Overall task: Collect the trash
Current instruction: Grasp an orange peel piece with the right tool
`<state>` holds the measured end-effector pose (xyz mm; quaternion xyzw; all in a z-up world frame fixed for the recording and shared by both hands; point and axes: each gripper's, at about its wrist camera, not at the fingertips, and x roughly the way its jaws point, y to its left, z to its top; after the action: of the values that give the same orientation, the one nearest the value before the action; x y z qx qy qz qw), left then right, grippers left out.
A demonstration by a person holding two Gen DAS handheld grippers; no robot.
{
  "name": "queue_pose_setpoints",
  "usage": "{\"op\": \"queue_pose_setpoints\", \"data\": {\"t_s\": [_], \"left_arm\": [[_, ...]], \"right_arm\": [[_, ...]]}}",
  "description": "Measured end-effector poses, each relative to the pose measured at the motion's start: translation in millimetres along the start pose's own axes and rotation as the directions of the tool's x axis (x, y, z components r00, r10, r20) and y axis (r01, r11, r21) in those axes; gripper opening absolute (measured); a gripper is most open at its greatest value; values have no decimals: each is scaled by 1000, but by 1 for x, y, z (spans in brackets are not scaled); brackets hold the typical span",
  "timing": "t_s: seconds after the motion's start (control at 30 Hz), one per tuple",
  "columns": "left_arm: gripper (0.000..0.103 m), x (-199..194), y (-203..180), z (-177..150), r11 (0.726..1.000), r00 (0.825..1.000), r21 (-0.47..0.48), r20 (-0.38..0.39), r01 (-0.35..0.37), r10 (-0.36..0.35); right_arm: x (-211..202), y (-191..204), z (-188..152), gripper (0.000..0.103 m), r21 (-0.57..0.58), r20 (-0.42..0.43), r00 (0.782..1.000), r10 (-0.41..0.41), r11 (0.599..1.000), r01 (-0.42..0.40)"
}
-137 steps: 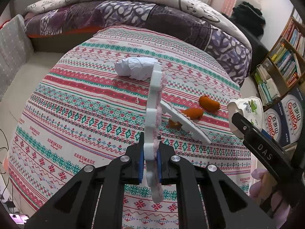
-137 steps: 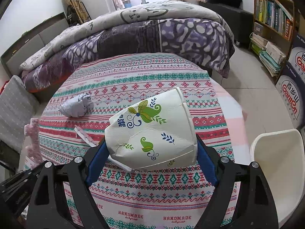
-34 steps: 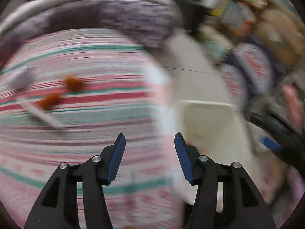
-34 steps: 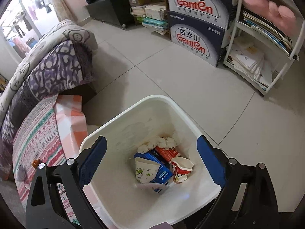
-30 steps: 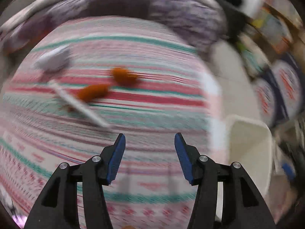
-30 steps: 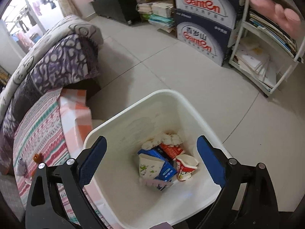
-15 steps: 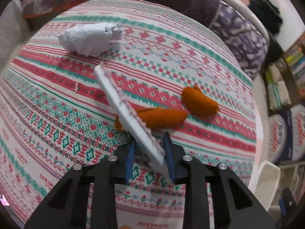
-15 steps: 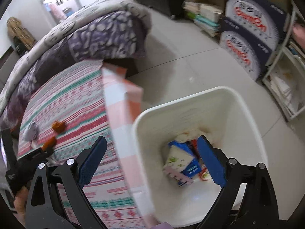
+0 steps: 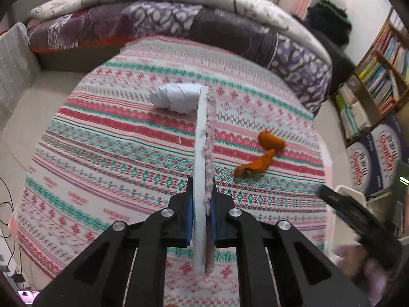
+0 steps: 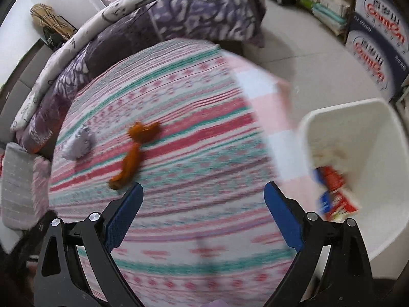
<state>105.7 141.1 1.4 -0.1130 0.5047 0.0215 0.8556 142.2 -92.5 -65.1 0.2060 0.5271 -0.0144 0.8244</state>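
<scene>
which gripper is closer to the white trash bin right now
Right. The open right gripper hangs over the tablecloth edge beside the white bin; the left gripper, clamping a flat strip, sits farther left.

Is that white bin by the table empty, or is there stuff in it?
Not empty. The bin holds trash: red and blue packaging and something pale behind it, too blurred to name. Plenty of bare wall shows above.

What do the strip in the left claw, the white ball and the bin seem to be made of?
Strip: probably white foam or card, matte, with a fuzzy pink edge.
Ball: crumpled paper, by its sharp creases.
Bin: smooth white plastic, slightly glossy, though blurred.
</scene>
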Motion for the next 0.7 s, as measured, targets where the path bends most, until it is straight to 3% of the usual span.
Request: {"op": "queue_pose_setpoints", "data": {"t_s": [0.2,0.37,0.4,0.5,0.57,0.7], "left_arm": [[11,-29,18,1,999,999,-19,27,33,-32],[11,-36,30,7,999,998,-35,46,36,-35],[11,-36,33,7,999,998,-41,47,31,-29],[11,-32,45,8,998,999,-66,34,14,-12],[11,-28,52,8,997,1000,-78,23,-10,12],[11,-25,58,7,995,999,-92,15,-27,29]], "right_arm": [[35,60,-6,91,-1,39,999,20,1000,-20],[62,82,-7,89,-42,77,995,-71,996,74],[68,84,-7,85,-59,71,995,-74,995,78],[72,90,-10,57,-135,83,995,-61,988,72],[71,93,-10,22,-197,51,999,-4,980,14],[61,90,-8,18,-224,-8,997,80,971,-80]]}}
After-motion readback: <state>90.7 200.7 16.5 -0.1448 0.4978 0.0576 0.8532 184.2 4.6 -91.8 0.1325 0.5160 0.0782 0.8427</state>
